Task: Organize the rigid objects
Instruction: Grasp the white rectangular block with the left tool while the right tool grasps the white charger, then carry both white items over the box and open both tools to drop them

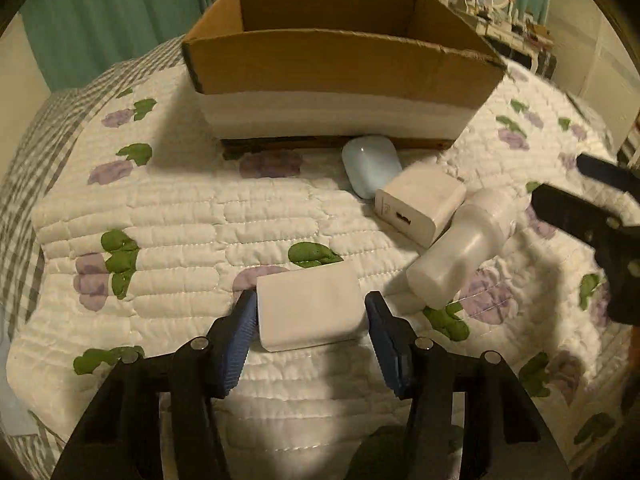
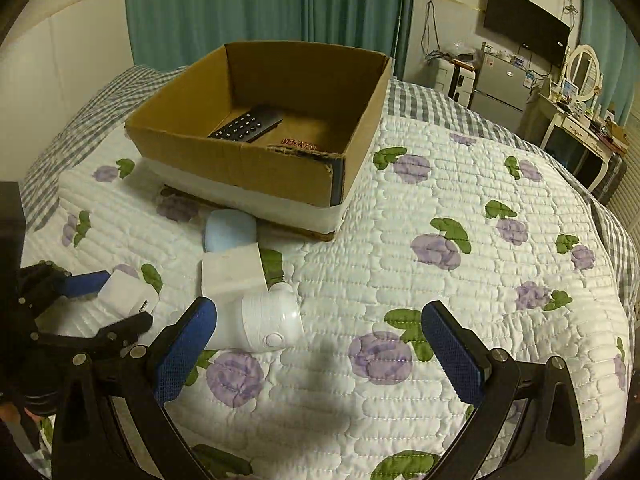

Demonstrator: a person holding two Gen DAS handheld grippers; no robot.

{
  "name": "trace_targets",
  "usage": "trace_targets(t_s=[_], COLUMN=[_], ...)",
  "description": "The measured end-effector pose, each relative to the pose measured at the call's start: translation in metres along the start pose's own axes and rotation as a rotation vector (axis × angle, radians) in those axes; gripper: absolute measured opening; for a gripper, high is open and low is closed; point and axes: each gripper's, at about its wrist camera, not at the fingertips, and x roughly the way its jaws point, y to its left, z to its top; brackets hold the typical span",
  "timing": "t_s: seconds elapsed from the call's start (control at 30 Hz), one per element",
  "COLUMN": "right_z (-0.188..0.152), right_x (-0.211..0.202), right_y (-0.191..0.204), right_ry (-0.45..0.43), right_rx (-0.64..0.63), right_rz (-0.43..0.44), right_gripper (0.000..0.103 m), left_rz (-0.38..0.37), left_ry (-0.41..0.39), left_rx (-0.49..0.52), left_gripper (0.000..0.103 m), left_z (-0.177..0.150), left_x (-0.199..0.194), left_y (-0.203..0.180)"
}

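The left tool (image 1: 310, 326) is straddling a small white block (image 1: 310, 306) on the quilted bed (image 1: 160, 220), jaws set either side of it with the left pad touching and a slight gap at the right, so not yet gripping. It is sitting in front of the cardboard box (image 1: 340, 60), the likely destination since a remote (image 2: 246, 124) is already lying inside. The right tool (image 2: 320, 340) is hanging wide open and empty, its left finger beside a white bottle (image 2: 264, 322), which is lying nearer than the box.

Remote (image 2: 247, 124) lies inside the box (image 2: 240, 168); case (image 2: 229, 230), charger (image 2: 232, 270) and bottle (image 2: 264, 322) lie before it
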Motion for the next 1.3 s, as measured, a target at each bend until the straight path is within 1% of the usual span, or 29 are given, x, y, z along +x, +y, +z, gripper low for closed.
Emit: trace_targets(t_s=[0.07,0.2,0.33,0.4,0.5,0.67,0.73,0.8,0.83,0.9,1.0,1.07,1.1,1.2,1.3], right_z=[0.000,0.004,0.014,0.019,0.026,0.028,0.031,0.033,0.033,0.032,0.030,0.030,0.031,0.029,0.028], right_x=[0.000,0.003,0.013,0.021,0.038,0.063,0.075,0.085,0.087,0.098,0.110,0.110,0.109,0.102,0.088], right_y=[0.000,0.002,0.010,0.017,0.030,0.046,0.051,0.058,0.061,0.069,0.071,0.069,0.068,0.068,0.068], right_ry=[-0.004,-0.006,0.001,0.007,0.041,0.086,0.104,0.117,0.120,0.147,0.180,0.181,0.180,0.172,0.150], right_rx=[0.000,-0.002,-0.039,-0.070,-0.118,-0.176,-0.196,-0.225,-0.234,-0.265,-0.264,-0.245,-0.244,-0.245,-0.244], right_rz=[0.006,0.039,0.074,0.091,0.126,0.142,0.144,0.143,0.145,0.146,0.138,0.149,0.152,0.141,0.151], right_gripper=[0.103,0.103,0.103,0.103,0.103,0.101,0.093,0.089,0.082,0.077,0.075,0.062,0.051,0.051,0.051], left_rz=[-0.015,-0.027,-0.002,0.003,0.016,0.030,0.034,0.034,0.035,0.031,0.031,0.028,0.025,0.028,0.028], left_ry=[-0.004,-0.055,-0.105,-0.117,-0.129,-0.150,-0.144,-0.127,-0.115,-0.101,-0.098,-0.099,-0.099,-0.109,-0.118], left_rx=[-0.026,-0.063,-0.079,-0.091,-0.112,-0.144,-0.147,-0.145,-0.143,-0.140,-0.132,-0.129,-0.128,-0.121,-0.110], left_gripper=[0.056,0.055,0.055,0.055,0.055,0.055,0.056,0.056,0.056,0.055,0.056,0.056,0.056,0.056,0.056], left_z=[0.001,0.007,0.022,0.029,0.041,0.053,0.051,0.048,0.046,0.043,0.041,0.041,0.041,0.041,0.042], left_x=[-0.004,-0.021,-0.033,-0.033,-0.030,-0.024,-0.020,-0.015,-0.011,-0.007,-0.005,-0.006,-0.007,-0.012,-0.020], left_y=[0.005,0.014,0.027,0.036,0.046,0.061,0.064,0.065,0.065,0.064,0.063,0.062,0.062,0.059,0.054])
